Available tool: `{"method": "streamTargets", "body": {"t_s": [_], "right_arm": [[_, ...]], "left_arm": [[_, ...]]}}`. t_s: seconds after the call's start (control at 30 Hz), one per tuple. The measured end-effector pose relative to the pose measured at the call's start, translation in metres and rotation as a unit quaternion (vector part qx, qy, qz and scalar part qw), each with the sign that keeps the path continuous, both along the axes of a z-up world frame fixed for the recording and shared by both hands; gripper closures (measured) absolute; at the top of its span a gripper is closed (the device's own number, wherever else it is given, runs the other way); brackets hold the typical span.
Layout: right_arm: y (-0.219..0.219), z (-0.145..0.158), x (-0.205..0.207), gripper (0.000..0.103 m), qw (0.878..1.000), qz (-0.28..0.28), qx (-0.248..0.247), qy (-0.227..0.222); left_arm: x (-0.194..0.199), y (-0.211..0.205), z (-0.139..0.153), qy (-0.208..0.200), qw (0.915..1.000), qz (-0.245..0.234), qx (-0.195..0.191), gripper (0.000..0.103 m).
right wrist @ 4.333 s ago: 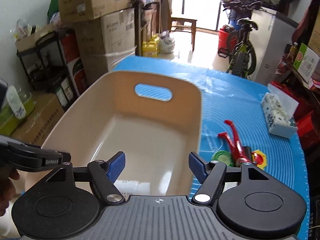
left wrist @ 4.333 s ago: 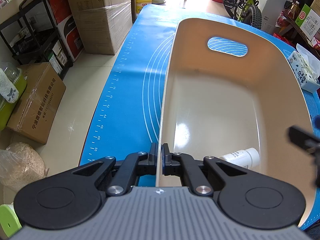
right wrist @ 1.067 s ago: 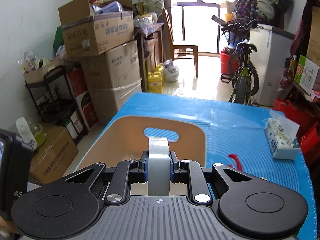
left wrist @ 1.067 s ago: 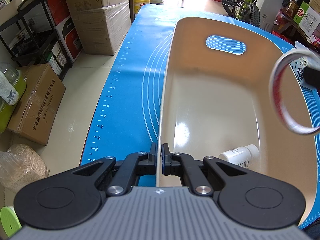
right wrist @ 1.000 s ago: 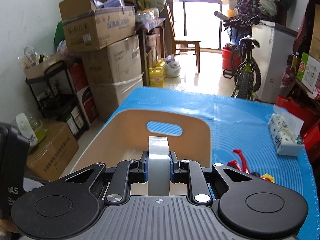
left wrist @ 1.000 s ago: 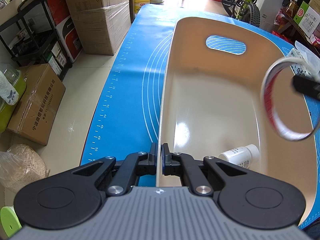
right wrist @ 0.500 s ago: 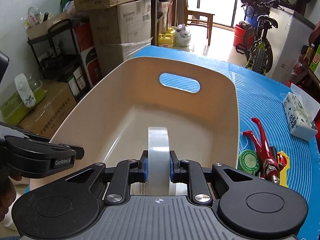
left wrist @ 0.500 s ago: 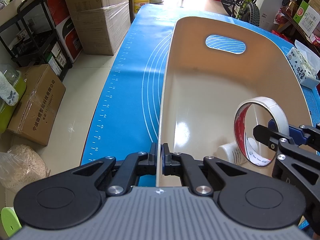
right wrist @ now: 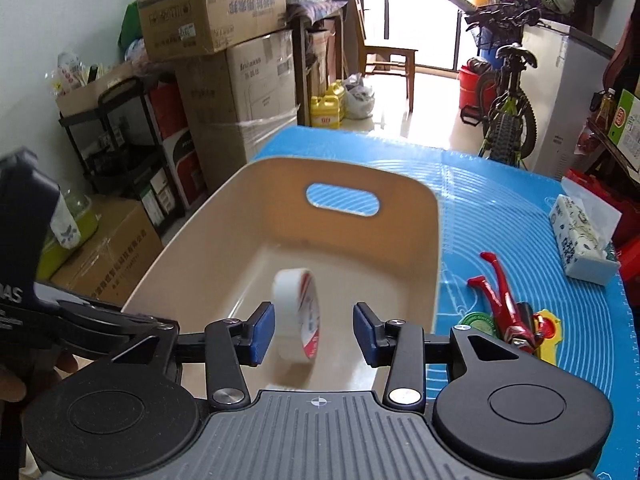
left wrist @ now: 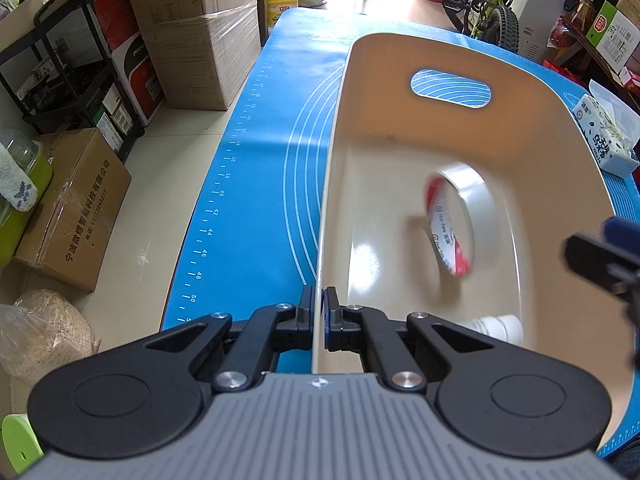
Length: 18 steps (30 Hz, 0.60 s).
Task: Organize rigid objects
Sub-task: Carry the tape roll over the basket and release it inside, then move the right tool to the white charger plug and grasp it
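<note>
A beige plastic bin point(left wrist: 332, 152) stands on the blue mat point(left wrist: 260, 184). My left gripper point(left wrist: 319, 312) is shut on its near left rim. A white tape roll with a red-printed core point(left wrist: 480, 208) is blurred in mid-air inside the bin, free of any pad. Beneath it, a white bottle point(left wrist: 494, 326) lies on the bin floor. In the right wrist view my right gripper point(right wrist: 314, 330) hovers over the bin point(right wrist: 400, 184) with its jaws opening. The tape roll point(right wrist: 296, 304) drops just beyond its blue pads point(right wrist: 264, 332), untouched by them.
Right of the bin lie a red figure toy point(right wrist: 504, 300), a green lid point(right wrist: 476, 326) and a yellow piece point(right wrist: 550, 320). A tissue pack point(right wrist: 580, 240) sits further back right. Cardboard boxes point(right wrist: 240, 92) and a black rack point(right wrist: 120, 140) crowd the floor on the left.
The right gripper carried the tape roll down over the bin, then its jaws parted and the roll left them; it now falls into the bin. The left gripper kept its hold.
</note>
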State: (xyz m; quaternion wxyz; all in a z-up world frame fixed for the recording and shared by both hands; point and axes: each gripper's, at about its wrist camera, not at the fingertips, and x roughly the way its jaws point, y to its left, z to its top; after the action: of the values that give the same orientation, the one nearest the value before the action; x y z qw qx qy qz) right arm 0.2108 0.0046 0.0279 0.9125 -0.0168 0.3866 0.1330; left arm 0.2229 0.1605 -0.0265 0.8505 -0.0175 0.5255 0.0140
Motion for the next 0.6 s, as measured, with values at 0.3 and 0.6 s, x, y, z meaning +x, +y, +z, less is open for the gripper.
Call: {"method": "streamTargets", "body": {"t_s": [0.3,0.6], "right_arm": [[-0.071,0.019,-0.020,0.041,0.997,-0.076,0.010,-0.026],[-0.125,-0.007,-0.038,0.035,0.989,-0.147,-0.016,0.003]], "left_arm": [[0.000,0.002,0.000,0.000,1.0000,0.000,-0.002,0.098],[-0.002,0.003,-0.001,0.000,1.0000,-0.001,-0.001,0.098]]}}
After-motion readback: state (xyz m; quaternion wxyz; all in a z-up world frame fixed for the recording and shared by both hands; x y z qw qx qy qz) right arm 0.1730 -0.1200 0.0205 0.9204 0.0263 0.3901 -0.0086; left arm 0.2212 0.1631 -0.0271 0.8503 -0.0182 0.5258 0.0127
